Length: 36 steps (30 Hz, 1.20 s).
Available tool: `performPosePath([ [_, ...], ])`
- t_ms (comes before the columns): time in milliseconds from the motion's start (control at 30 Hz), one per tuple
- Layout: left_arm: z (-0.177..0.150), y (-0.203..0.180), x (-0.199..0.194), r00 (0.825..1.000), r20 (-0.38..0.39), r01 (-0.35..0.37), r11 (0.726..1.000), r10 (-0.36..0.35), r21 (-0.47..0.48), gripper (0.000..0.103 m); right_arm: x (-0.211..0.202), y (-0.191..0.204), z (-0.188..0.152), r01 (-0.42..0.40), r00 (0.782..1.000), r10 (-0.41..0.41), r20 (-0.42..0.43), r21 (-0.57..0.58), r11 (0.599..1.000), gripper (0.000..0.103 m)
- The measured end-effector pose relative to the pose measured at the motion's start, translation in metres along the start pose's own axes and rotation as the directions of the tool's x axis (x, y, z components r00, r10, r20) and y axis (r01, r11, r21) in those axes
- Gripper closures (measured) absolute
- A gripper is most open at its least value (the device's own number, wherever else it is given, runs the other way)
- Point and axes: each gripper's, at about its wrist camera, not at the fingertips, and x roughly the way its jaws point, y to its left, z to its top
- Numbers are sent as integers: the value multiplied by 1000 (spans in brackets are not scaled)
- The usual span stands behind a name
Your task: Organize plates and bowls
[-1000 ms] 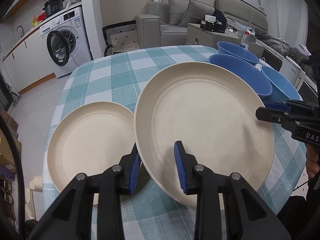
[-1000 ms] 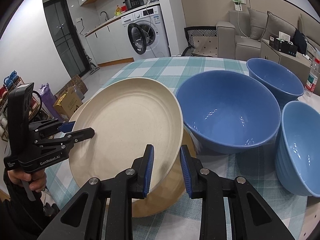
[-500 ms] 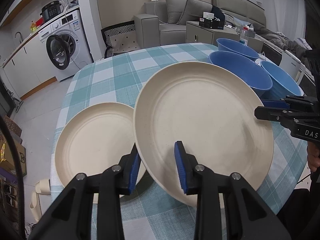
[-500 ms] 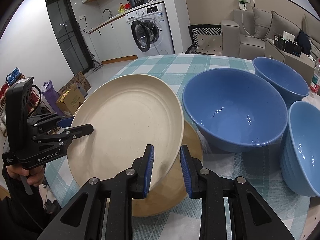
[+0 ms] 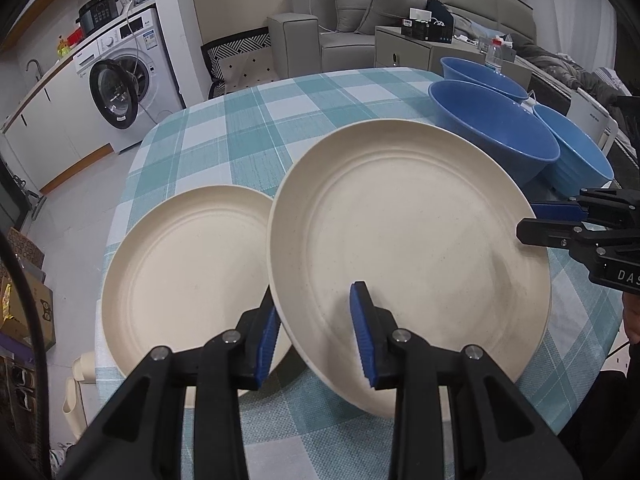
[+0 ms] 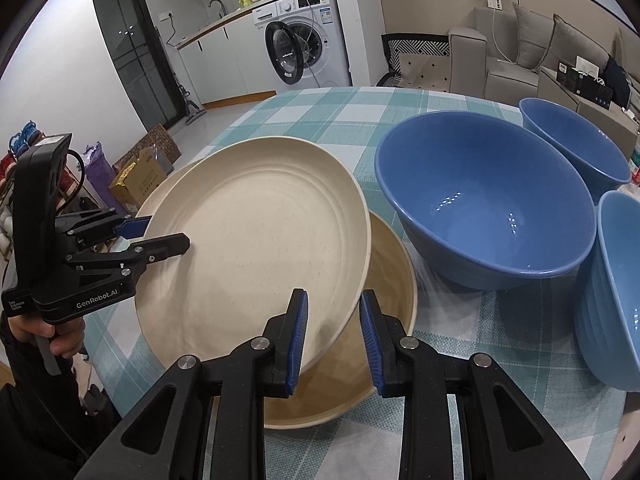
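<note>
A cream plate (image 5: pixel 404 248) is held tilted above a round bench (image 5: pixel 248 132) covered in a teal-and-white check cloth, gripped at opposite rims by two hand-held grippers. The left gripper (image 5: pixel 316 334) has its blue-padded jaws nearly closed on the plate's near rim, one pad under the edge and one on the upper face; seen from the right wrist camera, the same tool (image 6: pixel 158 234) pinches the plate's left edge, with a hand (image 6: pixel 60 338) wrapped around its handle. The right gripper (image 6: pixel 332 334) is likewise narrowly closed across the plate's rim at the lower right, one pad above and one below, and appears from the left wrist camera at the plate's far right edge (image 5: pixel 532 222). A second cream plate (image 5: pixel 188 276) lies flat on the bench just beside the lifted one and partly beneath its raised edge. A third, tan plate (image 6: pixel 384 308) sits on the cloth directly under the held plate. Three blue bowls stand close together to the right: a large bowl (image 6: pixel 484 200) nearest the plates, a bowl behind it (image 6: pixel 576 148) and a ribbed, lighter bowl (image 6: pixel 616 292) at the bench's right edge. A washing machine (image 6: pixel 304 40) and a grey sofa (image 6: pixel 520 48) fill the room behind.
</note>
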Motion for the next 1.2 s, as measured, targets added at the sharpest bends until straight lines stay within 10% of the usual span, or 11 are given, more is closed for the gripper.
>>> performPosePath([
  [1200,-7,-39,16,998,-60,-17,994,24,106,55,3,1,-10,141,987,-148,-69,-98,985,62],
])
